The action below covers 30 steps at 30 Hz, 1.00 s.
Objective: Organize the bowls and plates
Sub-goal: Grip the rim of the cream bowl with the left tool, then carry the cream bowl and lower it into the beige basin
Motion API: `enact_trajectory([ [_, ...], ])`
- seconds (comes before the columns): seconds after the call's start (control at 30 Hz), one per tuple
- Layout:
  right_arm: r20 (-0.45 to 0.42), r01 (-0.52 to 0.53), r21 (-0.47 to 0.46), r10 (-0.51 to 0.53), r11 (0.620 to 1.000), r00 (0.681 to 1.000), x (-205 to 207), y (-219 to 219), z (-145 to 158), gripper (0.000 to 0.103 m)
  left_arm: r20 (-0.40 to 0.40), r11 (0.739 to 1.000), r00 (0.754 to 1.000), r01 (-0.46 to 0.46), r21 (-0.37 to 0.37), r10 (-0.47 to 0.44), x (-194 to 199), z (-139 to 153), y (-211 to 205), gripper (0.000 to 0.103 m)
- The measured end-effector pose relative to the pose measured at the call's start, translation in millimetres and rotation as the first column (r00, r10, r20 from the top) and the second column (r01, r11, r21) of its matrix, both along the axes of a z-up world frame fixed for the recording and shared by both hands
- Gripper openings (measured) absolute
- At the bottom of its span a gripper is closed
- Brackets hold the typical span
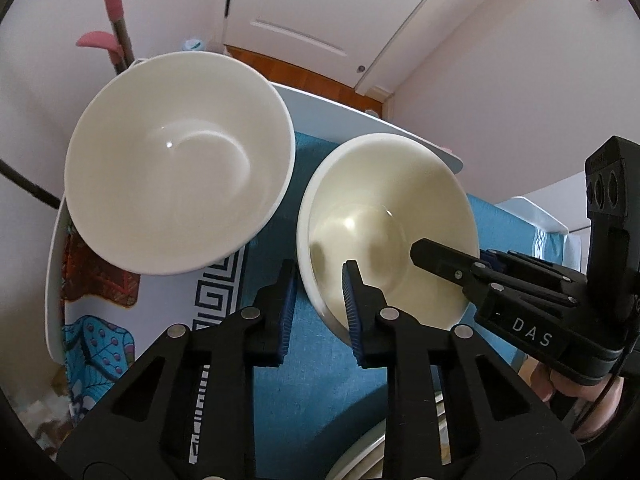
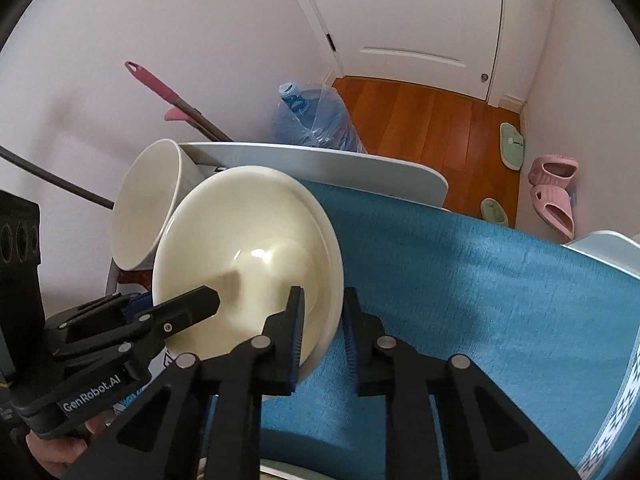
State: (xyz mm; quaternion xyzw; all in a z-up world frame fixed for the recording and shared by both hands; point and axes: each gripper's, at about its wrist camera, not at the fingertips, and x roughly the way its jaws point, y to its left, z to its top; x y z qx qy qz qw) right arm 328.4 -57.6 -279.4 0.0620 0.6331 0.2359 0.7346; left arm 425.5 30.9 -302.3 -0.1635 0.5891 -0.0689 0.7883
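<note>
Left wrist view: the left hand-held gripper pinches the near rim of the cream bowl on the blue cloth covering the worktop. Opposite, the right hand-held gripper clamps that bowl's rim. A white bowl stands toward the worktop's far-left corner.

Left tongs: pitched steeply downward, blue-padded fingers drawn close and clamped. Right tongs: same downward pitch, likewise clamped. Hand grips the left handle; the two sets converge.
</note>
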Motion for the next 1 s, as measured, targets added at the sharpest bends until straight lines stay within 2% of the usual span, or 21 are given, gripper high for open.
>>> enact_trajectory([
  [0.27,0.046,0.008,-0.004,-0.008,1.000,0.999,-9,-4,14,0.017,0.056,0.998,0.998,0.036,0.060,-0.039,-4,21,-14,0.021],
  [0.4,0.085,0.029,0.019,-0.030,0.999,0.996,-16,-15,36,0.017,0.086,0.996,0.995,0.052,0.066,-0.058,-11,42,-23,0.021],
  [0.53,0.125,0.045,0.040,-0.049,0.998,0.991,-27,-31,66,0.017,0.138,0.995,0.988,0.058,0.076,-0.068,-29,75,-40,0.021],
  [0.77,0.203,0.052,0.068,-0.065,0.996,0.977,-65,-80,119,0.017,0.201,0.994,0.976,0.070,0.082,-0.085,-72,128,-81,0.021],
  [1.0,0.244,0.093,0.048,-0.102,0.994,0.964,-114,-151,152,0.017,0.235,0.990,0.963,0.121,0.067,-0.133,-115,152,-149,0.021],
])
